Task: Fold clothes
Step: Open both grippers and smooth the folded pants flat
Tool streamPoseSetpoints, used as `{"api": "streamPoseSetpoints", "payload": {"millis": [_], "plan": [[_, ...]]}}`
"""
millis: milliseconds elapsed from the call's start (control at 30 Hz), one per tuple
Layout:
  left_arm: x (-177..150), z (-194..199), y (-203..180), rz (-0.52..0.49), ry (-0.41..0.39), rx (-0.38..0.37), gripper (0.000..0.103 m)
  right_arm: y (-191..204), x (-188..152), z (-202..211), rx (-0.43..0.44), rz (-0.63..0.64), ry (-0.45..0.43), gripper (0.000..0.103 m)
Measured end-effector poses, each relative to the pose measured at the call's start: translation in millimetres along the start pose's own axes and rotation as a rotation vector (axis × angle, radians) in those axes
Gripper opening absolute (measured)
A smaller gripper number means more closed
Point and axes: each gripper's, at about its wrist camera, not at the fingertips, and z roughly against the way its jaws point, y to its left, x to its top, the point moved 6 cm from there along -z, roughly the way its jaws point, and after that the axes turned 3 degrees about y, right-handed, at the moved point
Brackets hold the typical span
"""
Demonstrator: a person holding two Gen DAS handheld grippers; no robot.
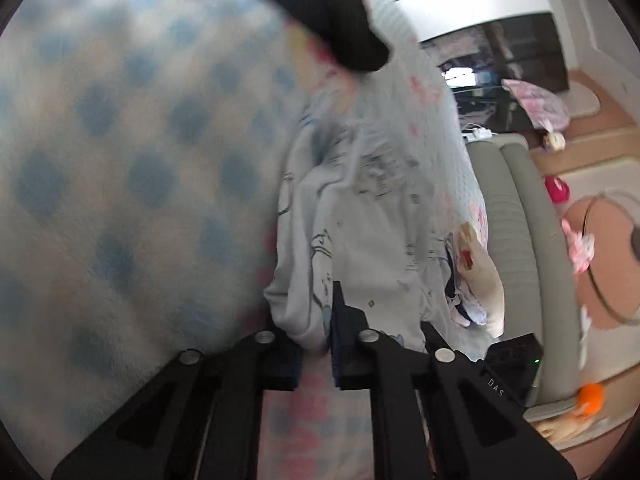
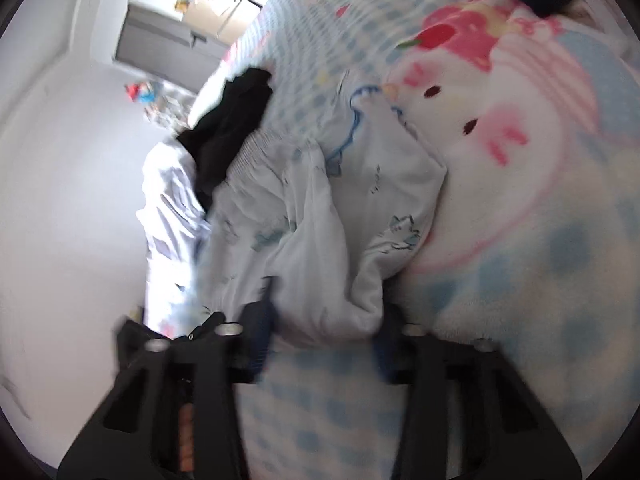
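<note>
A pale blue garment with line-drawn prints [image 1: 360, 240] lies crumpled on a fleece blanket with blue checks [image 1: 120, 160]. My left gripper [image 1: 316, 332] is shut on its near edge, and cloth is bunched between the narrow jaws. In the right wrist view the same garment [image 2: 320, 200] rises in folds from my right gripper [image 2: 324, 320], whose pads press a thick wad of its cloth. Both views are blurred.
A black garment [image 1: 340, 28] [image 2: 228, 128] and a white one [image 2: 168, 200] lie further along the bed. The blanket bears a pink cat print [image 2: 460, 92]. A grey padded bed edge [image 1: 520, 220] runs at the right, with toys and an orange ball [image 1: 591, 398] on the floor. A white wall [image 2: 60, 160] stands left.
</note>
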Motion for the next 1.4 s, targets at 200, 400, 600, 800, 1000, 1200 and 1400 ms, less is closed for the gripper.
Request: {"api": "streamPoseSetpoints", "payload": {"millis": [200,400,600,800,1000,1200,1400], "plan": [[-9,53,-45,-0.143,-0.076,-0.002,0.007,39,-10,57,-0.052,0.159,-0.103,0.012],[-38,60,2,-0.102,-0.021,0.119,0.007,18,-55,90,-0.139,0.227,-0.079,0.012],[-46,74,38,-0.054,-0.015,0.206,0.007,-45,-87,83,-0.138,0.028,-0.004,0.012],[-38,97,-12,-0.27,-0.12,0.191,0.039,-19,-70,113,-0.237,0.162,-0.108,0.035],[-60,27,-59,-0.562,-0.035,0.402,0.051,27,-88,71,-0.339,0.42,0.031,0.035],[-66,-9,-44,-0.628,0.0,0.551,0.052,18,-101,36,-0.418,0.479,0.069,0.035],[-45,25,-11,-0.5,-0.061,0.58,0.041,2,-92,64,-0.462,0.419,0.039,0.009]]}}
